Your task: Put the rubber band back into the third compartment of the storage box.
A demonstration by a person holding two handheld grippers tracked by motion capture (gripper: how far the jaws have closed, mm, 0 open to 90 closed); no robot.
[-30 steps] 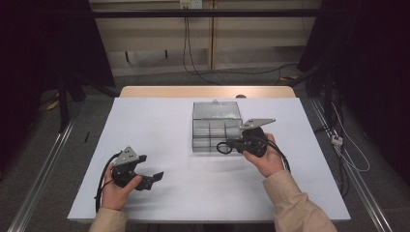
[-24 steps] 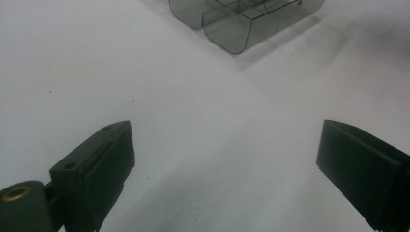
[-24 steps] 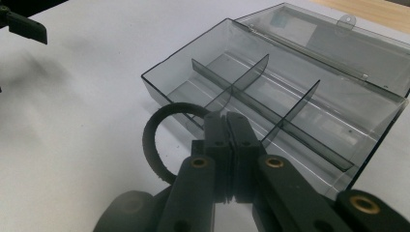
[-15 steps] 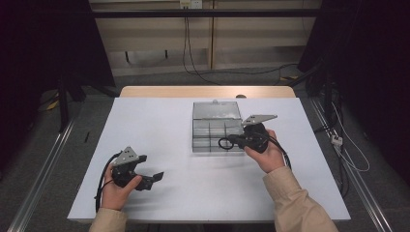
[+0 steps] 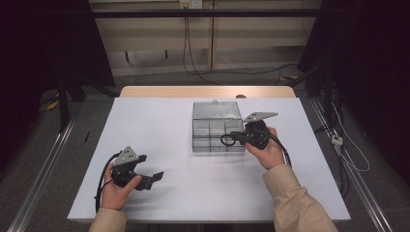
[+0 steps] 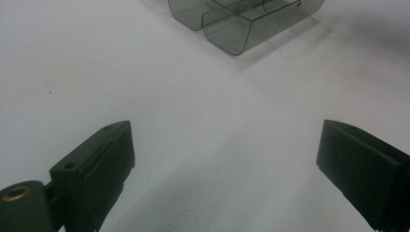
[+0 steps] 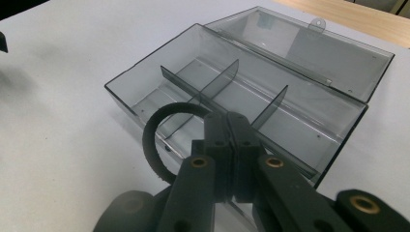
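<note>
A clear smoky plastic box [image 5: 216, 117] with divided compartments lies open on the white table [image 5: 159, 125], its lid folded flat on the far side. My right gripper [image 5: 236, 137] hovers at the box's near right corner, shut on a black ring [image 5: 226, 140]. In the right gripper view the ring [image 7: 157, 140] curls out to the left of the closed jaws of the right gripper [image 7: 227, 123], above the box's near compartments [image 7: 203, 89], which look empty. My left gripper [image 5: 154, 177] rests open near the front left, nothing between its fingers [image 6: 104, 159].
A corner of the box [image 6: 241, 24] shows far ahead in the left gripper view. A wooden strip [image 5: 208, 92] borders the table's far edge. Cables [image 5: 338, 145] trail on the floor to the right, and metal rails flank the table.
The right gripper with the ring has shifted slightly away from the person, toward the box. The left gripper has stayed put.
</note>
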